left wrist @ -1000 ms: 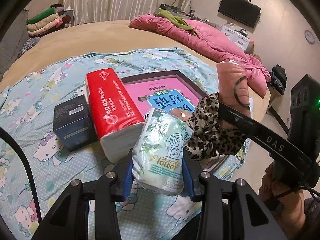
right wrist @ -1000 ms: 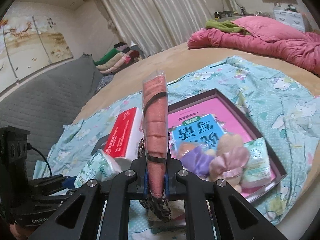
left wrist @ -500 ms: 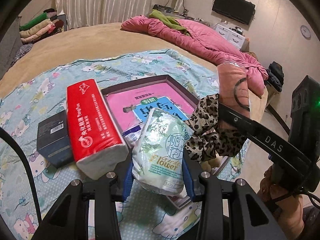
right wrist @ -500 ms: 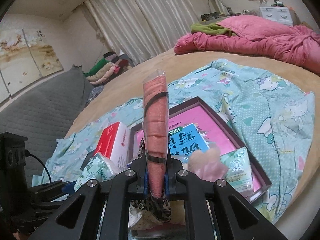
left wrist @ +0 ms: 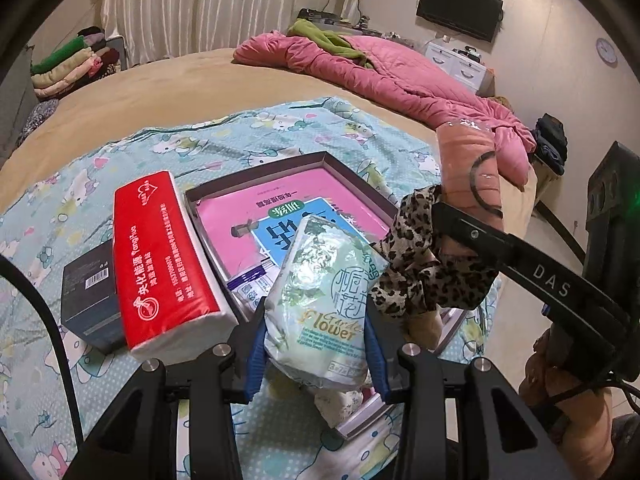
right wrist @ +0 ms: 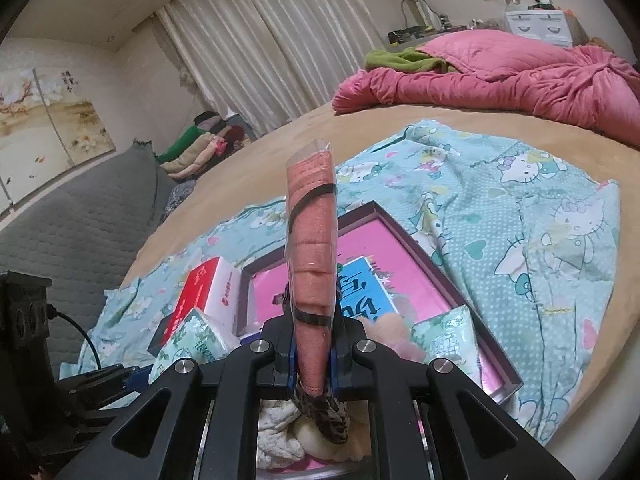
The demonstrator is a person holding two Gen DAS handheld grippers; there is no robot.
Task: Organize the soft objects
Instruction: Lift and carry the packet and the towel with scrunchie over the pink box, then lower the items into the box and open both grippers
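On the bed, over a cartoon-print sheet, a dark box lies farthest left, touching a red tissue pack that rests against the left wall of a shallow purple-rimmed tray. The tray has a pink and blue book cover on its floor. The left tool is clamped on a pale green tissue packet, holding it above the tray's near left corner. To its right, the right tool has its pads pressed together on a flat pack of salmon-pink cloth standing upright, with a leopard-print fabric piece bunched at the same grip and hanging below. A second green packet lies in the tray's right part, beside some soft plush things. A pink quilt is heaped at the far side.
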